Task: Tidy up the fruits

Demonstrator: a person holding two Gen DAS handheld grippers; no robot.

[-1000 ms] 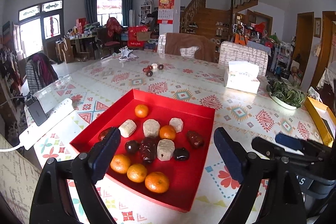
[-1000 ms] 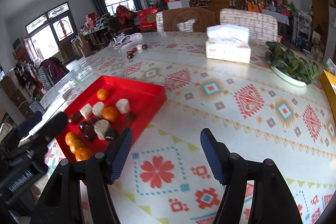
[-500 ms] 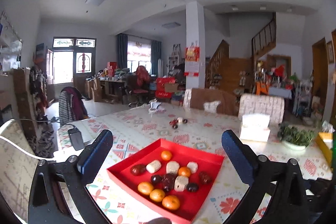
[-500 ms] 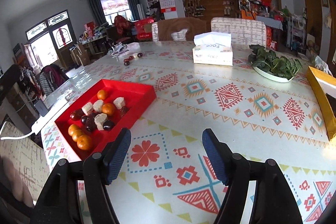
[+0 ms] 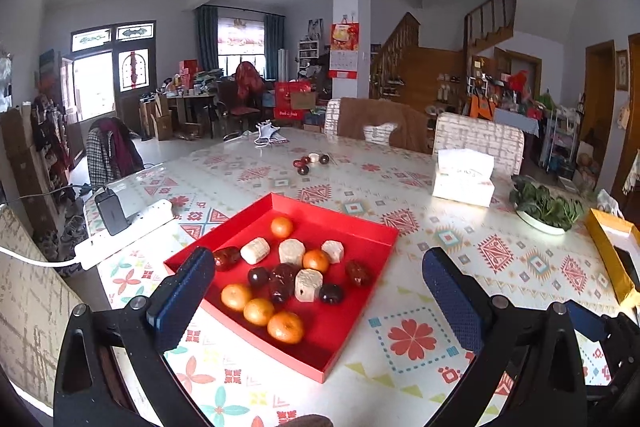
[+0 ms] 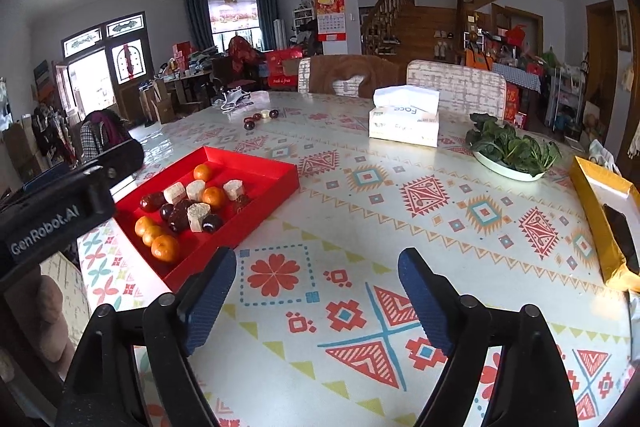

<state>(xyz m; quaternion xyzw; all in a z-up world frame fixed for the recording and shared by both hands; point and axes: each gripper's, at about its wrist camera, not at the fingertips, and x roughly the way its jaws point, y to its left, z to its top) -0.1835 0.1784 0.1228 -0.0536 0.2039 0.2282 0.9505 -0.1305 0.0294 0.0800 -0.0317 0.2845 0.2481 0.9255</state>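
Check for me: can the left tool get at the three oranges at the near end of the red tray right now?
Probably yes. The left tool is open and empty, aimed at the red tray; the three oranges lie in a row by its near edge with nothing over them. Only the low tray wall stands between.

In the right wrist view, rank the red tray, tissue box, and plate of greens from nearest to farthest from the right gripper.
From the right gripper:
1. Red tray, nearest, on the left.
2. Plate of greens, far right.
3. Tissue box, farthest, centre back by the chairs.
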